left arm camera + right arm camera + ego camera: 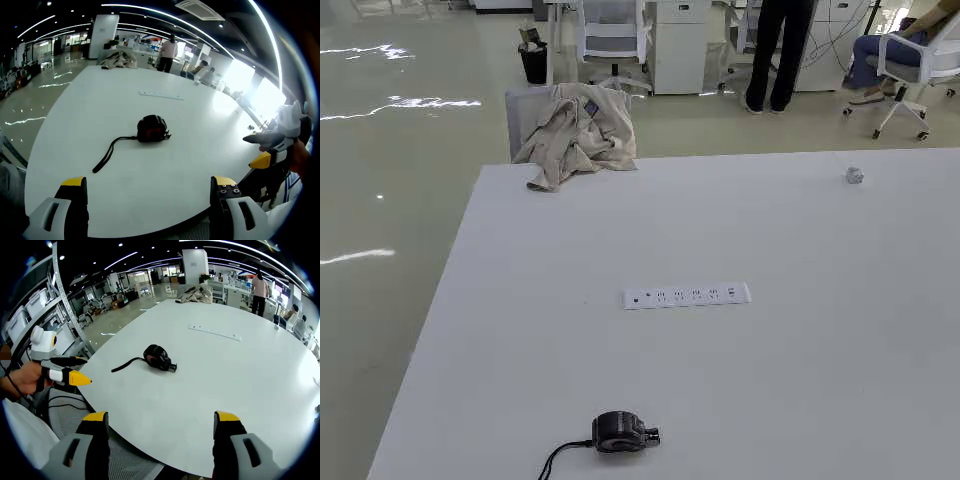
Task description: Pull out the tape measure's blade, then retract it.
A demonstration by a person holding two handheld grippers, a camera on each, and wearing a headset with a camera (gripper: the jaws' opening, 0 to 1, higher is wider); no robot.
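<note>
Tape measure (623, 432) being carried by tabletop (800, 380), on person's side of power strip (686, 295). Left claw (149, 182), right claw (161, 416) being held wide open, empty. Approach judged pending: case, blade hook needing 2 grips.

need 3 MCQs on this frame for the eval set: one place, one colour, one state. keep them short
1. Where does the tape measure lie on the table?
A. near the front edge
B. in the table's middle
C. at the far end

2. What colour is its case?
A. yellow
B. black
C. white

3. How do the left gripper and right gripper stand?
A. both shut on the case
B. one shut on the strap
C. both open, holding nothing

Key:
1 A: it lies well short of the power strip, close to the near edge.
2 B: the case reads black in the head view.
3 C: each pair of jaws is wide apart with nothing between.
</note>
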